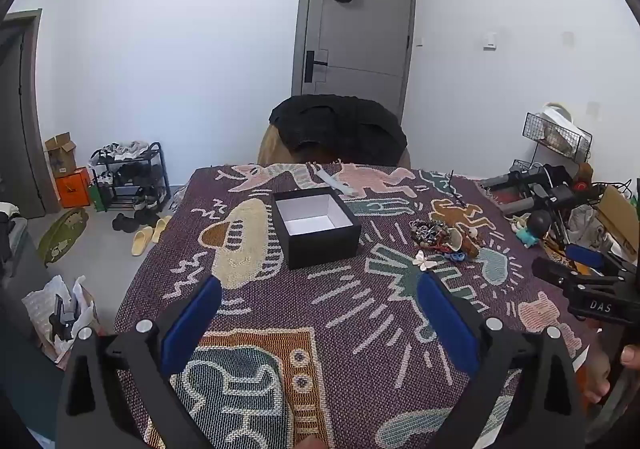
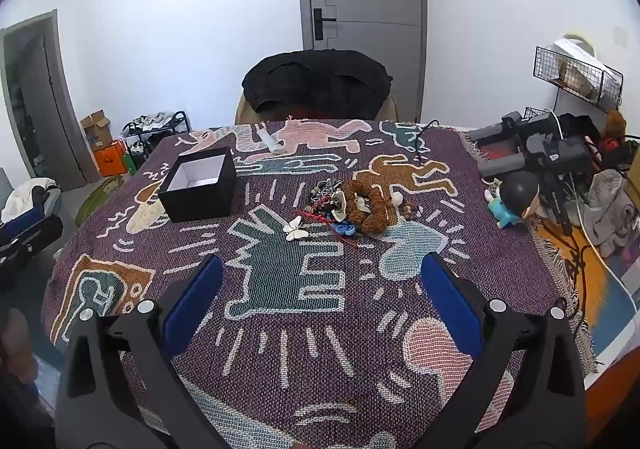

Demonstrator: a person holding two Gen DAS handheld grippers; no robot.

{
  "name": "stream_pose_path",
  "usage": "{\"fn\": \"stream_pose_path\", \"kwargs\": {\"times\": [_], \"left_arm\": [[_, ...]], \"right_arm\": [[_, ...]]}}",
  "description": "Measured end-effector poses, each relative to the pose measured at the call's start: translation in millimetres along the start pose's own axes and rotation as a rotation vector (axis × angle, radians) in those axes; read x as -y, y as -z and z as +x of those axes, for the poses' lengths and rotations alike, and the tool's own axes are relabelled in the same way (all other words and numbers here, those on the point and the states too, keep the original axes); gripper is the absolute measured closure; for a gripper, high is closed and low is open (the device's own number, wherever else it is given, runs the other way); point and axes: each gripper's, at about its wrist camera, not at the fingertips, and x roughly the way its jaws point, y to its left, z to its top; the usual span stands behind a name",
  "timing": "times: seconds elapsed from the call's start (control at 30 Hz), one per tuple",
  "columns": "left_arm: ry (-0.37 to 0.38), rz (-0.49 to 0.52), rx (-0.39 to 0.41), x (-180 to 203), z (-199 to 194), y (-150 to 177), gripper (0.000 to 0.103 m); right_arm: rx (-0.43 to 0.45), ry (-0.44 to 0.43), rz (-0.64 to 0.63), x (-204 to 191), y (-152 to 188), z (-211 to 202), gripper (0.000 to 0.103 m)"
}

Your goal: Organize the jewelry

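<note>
An open black box [image 1: 316, 227] [image 2: 200, 185] with a white inside stands empty on the patterned woven cloth [image 1: 320, 313] [image 2: 304, 329]. To its right lies a small heap of jewelry [image 1: 442, 239] [image 2: 344, 205]: a brown fuzzy ring, beads, red and blue pieces, and a white butterfly clip [image 1: 424, 260] [image 2: 295, 229] at its near edge. My left gripper [image 1: 318, 291] hovers open above the cloth, short of the box. My right gripper [image 2: 322, 271] is open too, nearer than the heap, with nothing between its fingers.
A chair draped with black cloth [image 2: 316, 83] stands behind the table. Camera gear [image 2: 536, 153], a small figurine [image 2: 510, 201] and cables crowd the right side. A white strip [image 2: 270, 143] lies at the far edge. The right gripper [image 1: 580, 281] shows in the left wrist view.
</note>
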Motion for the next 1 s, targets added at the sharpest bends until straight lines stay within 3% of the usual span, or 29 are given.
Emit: {"fn": "stream_pose_path", "kwargs": {"times": [0.4,1.0], "left_arm": [[-0.015,-0.007,-0.028,-2,8,2,0.008],[-0.016,0.018,0.001,2,-1,1,0.008]], "right_arm": [[-0.007,0.001,0.002,2,2,3,0.004],[0.015,0.006,0.010,4,-3,-6,0.004]]}}
